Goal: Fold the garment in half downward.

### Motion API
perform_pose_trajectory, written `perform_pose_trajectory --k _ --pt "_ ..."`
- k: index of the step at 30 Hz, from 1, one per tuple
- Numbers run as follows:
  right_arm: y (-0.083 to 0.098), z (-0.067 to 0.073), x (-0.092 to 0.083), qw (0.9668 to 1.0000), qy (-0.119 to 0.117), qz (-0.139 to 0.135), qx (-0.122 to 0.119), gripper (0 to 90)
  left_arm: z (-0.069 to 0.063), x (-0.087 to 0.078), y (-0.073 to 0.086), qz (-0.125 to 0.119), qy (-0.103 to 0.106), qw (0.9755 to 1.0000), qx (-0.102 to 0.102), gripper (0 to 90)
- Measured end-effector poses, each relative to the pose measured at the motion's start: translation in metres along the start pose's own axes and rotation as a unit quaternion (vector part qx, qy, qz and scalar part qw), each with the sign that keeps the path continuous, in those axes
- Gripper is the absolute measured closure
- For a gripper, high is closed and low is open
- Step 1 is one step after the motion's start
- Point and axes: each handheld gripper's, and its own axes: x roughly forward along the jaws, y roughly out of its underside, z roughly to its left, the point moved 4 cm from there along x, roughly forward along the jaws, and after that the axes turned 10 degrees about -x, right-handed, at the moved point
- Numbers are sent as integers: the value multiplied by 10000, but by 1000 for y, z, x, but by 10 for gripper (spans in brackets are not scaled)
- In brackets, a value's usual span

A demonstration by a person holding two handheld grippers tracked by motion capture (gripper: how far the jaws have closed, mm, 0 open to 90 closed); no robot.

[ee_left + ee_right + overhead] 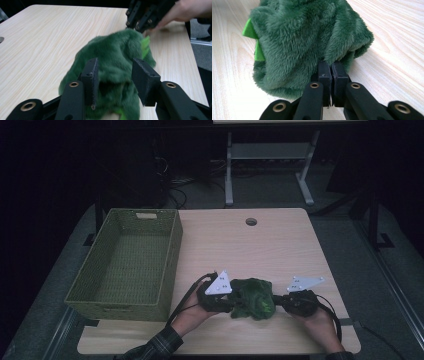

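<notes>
While the green plush toy (252, 299) is being held near the front edge of the table (280, 245), it is being gripped from one side alone. The right tongs (330, 65) are being kept clenched on a fold of its fur, as is seen in the right gripper view, with the pads pressed nearly together. The left tongs (113, 75) are being held released: their jaws are standing apart, with the plush lying between them but, as far as can be told, not pressed by either pad.

From here, the toy is likely being put at risk of sagging or swinging, because only a thin pinch of pile is being trusted with its weight; if the fur is being pulled through the pads, the toy may be dropped on the table. A snag of the loose fur on the open left jaws is also being risked.

The toy is lying between the two tongs, well apart from the green woven basket (167, 265) at the left.
</notes>
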Motion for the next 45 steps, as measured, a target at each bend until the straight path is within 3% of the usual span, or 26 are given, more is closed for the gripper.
perform_pose_trajectory --k 2,4,6,8,11,15,18,22,26,28,32,37,45 --pt "0 0 0 10000 -2 -4 -10 877 5 7 -1 167 -177 9997 95 554" --pt "0 0 0 10000 1 -14 -31 877 12 14 4 305 -205 9993 -11 577" --pt "0 0 0 10000 -9 -21 -21 877 15 17 11 441 -101 9989 -126 785" --pt "1 -1 -1 10000 -23 -4 -9 878 15 15 15 502 40 9984 -246 876" --pt "3 -2 -2 10000 -39 45 55 879 9 9 21 643 184 9973 -291 887" --pt "6 -5 -1 9998 -50 70 170 882 13 11 37 905 113 9952 -350 890" --pt "8 -8 3 9994 -81 84 311 882 20 18 42 1066 -57 9942 -135 890" --pt "8 -12 10 9990 -105 39 443 883 31 24 40 1046 -311 9940 -24 890" --pt "1 -5 18 9991 -172 -14 390 882 48 21 41 995 -474 9938 -173 887" --pt "-3 -1 22 9994 -193 -19 284 881 51 18 42 1001 -438 9937 -253 880" --pt "-6 0 24 9993 -229 -25 293 864 46 14 40 900 -324 9948 -343 863" --pt "-6 -2 15 9996 -34 -90 266 720 43 7 34 717 -218 9965 -374 826" --pt "0 -8 -2 9981 217 -273 502 419 41 3 30 587 -119 9971 -479 745"
